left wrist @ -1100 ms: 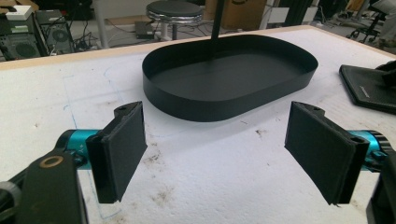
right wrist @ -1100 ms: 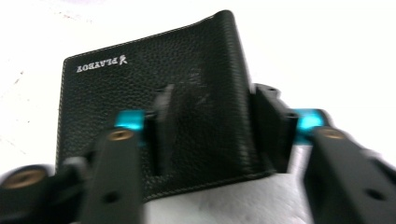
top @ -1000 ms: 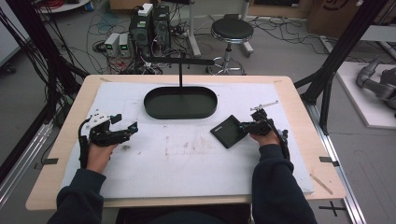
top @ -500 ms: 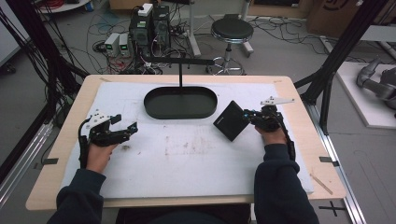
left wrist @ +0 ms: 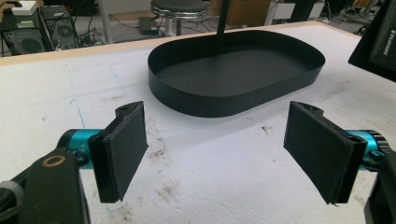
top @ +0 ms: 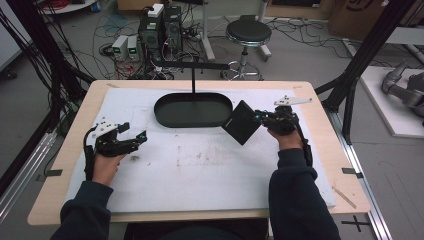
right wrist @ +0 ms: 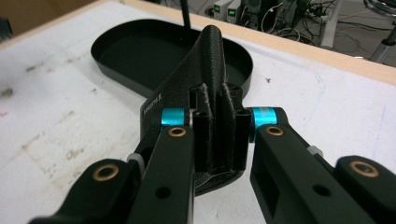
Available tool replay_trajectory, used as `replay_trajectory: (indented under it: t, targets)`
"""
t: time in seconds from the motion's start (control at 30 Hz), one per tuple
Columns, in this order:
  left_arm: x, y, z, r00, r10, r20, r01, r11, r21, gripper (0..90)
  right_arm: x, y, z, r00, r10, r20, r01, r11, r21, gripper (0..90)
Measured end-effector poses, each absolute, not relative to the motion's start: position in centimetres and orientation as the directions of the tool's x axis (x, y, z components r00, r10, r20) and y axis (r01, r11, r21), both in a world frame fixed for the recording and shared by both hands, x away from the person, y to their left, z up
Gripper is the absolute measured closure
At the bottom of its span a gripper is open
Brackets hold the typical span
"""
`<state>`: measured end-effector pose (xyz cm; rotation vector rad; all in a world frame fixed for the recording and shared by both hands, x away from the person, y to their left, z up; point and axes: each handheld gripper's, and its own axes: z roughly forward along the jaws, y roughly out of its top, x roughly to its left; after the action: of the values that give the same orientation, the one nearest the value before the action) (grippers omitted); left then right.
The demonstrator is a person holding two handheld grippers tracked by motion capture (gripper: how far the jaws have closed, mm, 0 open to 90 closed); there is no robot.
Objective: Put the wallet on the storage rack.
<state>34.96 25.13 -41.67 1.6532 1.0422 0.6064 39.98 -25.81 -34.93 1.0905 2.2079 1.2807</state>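
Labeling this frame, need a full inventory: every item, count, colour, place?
Wallet: 1, black, clamped in the right gripper, lifted just right of the tray.
Tray: 1, black oval, far middle of the table, with an upright post.
Mat: 1, white, stained, covering the table.
Table: 1, light wood.
Stool: 1, black seat, on the floor beyond the table.
Left gripper: 1, black, jaws open, nothing between them, at the left of the mat.
Right gripper: 1, black, shut on the wallet.
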Motion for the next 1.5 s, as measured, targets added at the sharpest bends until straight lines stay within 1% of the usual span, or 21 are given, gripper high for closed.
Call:
replay_trajectory:
  t: [0.03,0.07,0.1,0.17,0.37,0.7,0.9,0.97,1.0,1.03,1.1,1.17,1.2,1.23,1.43,1.47,1.5]
  targets:
    - [35.0,25.1,-41.7,0.494,0.863,-0.104,0.336,-0.080,0.938,21.2,40.0,-25.8,-34.9,-0.635,0.769,0.066,0.439,0.290,0.850,84.4]
    - [34.9,25.2,-41.6,0.494,0.864,-0.100,0.336,-0.083,0.938,21.2,39.9,-25.6,-34.9,-0.636,0.771,0.040,0.431,0.312,0.847,84.4]
    - [34.9,25.2,-41.6,0.493,0.864,-0.101,0.336,-0.082,0.938,21.2,39.4,-24.7,-34.8,-0.649,0.759,-0.049,0.393,0.390,0.833,84.4]
    - [34.9,25.3,-41.6,0.492,0.865,-0.101,0.336,-0.082,0.938,21.2,39.0,-23.9,-34.9,-0.670,0.735,-0.102,0.366,0.447,0.816,84.3]
    - [34.9,25.3,-41.6,0.493,0.865,-0.097,0.333,-0.084,0.939,21.3,38.6,-22.3,-35.7,-0.730,0.668,-0.141,0.336,0.532,0.777,83.6]
    - [34.9,25.2,-41.6,0.494,0.864,-0.098,0.334,-0.084,0.939,21.4,38.5,-22.4,-35.8,-0.773,0.627,-0.095,0.323,0.518,0.792,79.6]
    - [34.9,25.2,-41.6,0.495,0.863,-0.099,0.335,-0.085,0.938,21.4,37.9,-22.2,-35.9,-0.791,0.605,-0.094,0.302,0.520,0.799,79.5]
    - [34.9,25.2,-41.6,0.495,0.863,-0.099,0.336,-0.085,0.938,21.4,37.6,-22.1,-36.0,-0.804,0.587,-0.091,0.287,0.518,0.805,76.0]
    - [34.9,25.2,-41.6,0.495,0.863,-0.098,0.335,-0.086,0.938,21.4,37.6,-22.1,-36.0,-0.804,0.587,-0.091,0.287,0.518,0.805,76.0]
    - [34.9,25.2,-41.6,0.496,0.863,-0.098,0.336,-0.086,0.938,21.4,37.4,-22.1,-36.0,-0.812,0.577,-0.088,0.278,0.514,0.811,71.9]
    - [34.9,25.2,-41.6,0.496,0.863,-0.099,0.336,-0.086,0.938,21.4,37.3,-22.2,-36.1,-0.812,0.576,-0.089,0.272,0.509,0.817,71.1]
    - [34.9,25.2,-41.6,0.496,0.863,-0.098,0.336,-0.087,0.938,21.4,37.3,-22.3,-36.2,-0.814,0.574,-0.085,0.269,0.503,0.822,67.3]
    - [34.9,25.2,-41.6,0.495,0.863,-0.099,0.337,-0.086,0.938,21.4,37.3,-22.3,-36.2,-0.814,0.574,-0.085,0.269,0.503,0.822,67.3]
    - [34.9,25.2,-41.6,0.496,0.863,-0.098,0.336,-0.087,0.938,21.5,37.2,-22.3,-36.1,-0.816,0.571,-0.086,0.262,0.500,0.826,63.5]
    - [34.9,25.2,-41.6,0.495,0.863,-0.098,0.339,-0.088,0.937,21.5,37.3,-22.4,-36.2,-0.814,0.574,-0.088,0.263,0.499,0.826,61.0]
    - [34.9,25.2,-41.6,0.495,0.863,-0.097,0.338,-0.089,0.937,21.5,37.3,-22.4,-36.2,-0.814,0.574,-0.087,0.262,0.497,0.827,60.1]
    - [34.9,25.2,-41.6,0.496,0.863,-0.097,0.338,-0.089,0.937,21.6,37.3,-22.5,-36.2,-0.807,0.583,-0.093,0.260,0.493,0.830,56.9]
